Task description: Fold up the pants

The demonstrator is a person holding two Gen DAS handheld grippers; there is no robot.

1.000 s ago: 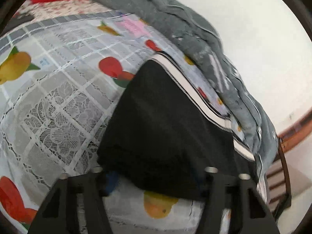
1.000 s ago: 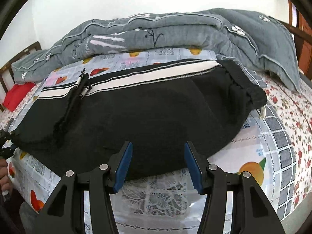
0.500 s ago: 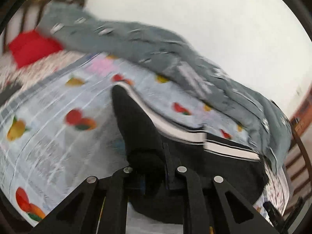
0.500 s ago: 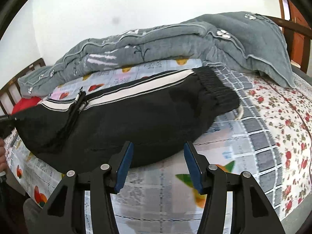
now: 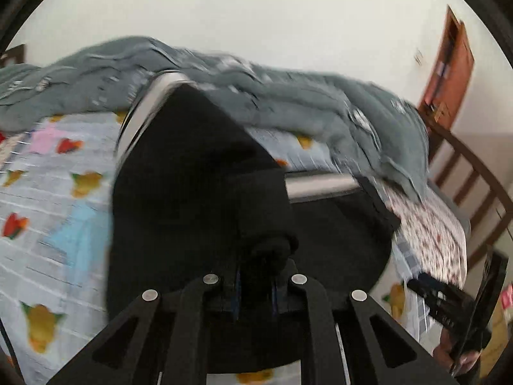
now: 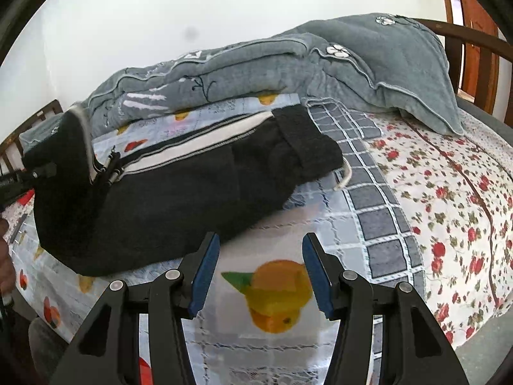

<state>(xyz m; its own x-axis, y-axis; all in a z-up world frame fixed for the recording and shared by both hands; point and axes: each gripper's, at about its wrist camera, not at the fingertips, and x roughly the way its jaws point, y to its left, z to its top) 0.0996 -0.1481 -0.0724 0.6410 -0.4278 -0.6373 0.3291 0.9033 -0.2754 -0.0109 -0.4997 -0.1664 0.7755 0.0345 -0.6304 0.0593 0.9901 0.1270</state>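
Observation:
Black pants (image 6: 166,199) with a white side stripe lie across the bed, waistband to the right. My left gripper (image 5: 255,284) is shut on the leg end of the pants (image 5: 192,173) and holds it lifted above the bed, folding over the rest. It shows at the left edge of the right wrist view (image 6: 29,176). My right gripper (image 6: 260,272) is open and empty, over the sheet just in front of the pants. It shows at the lower right of the left wrist view (image 5: 449,301).
A grey quilt (image 6: 288,64) is piled along the wall side of the bed. The fruit-print sheet (image 6: 279,292) and a floral sheet (image 6: 449,199) cover the mattress. A wooden bed frame (image 5: 474,186) and a brown door (image 5: 449,64) stand at the right.
My left gripper has shut on the pants' leg end and lifted it, swinging toward the waistband. My right gripper has drawn back from the pants and to the right, staying open.

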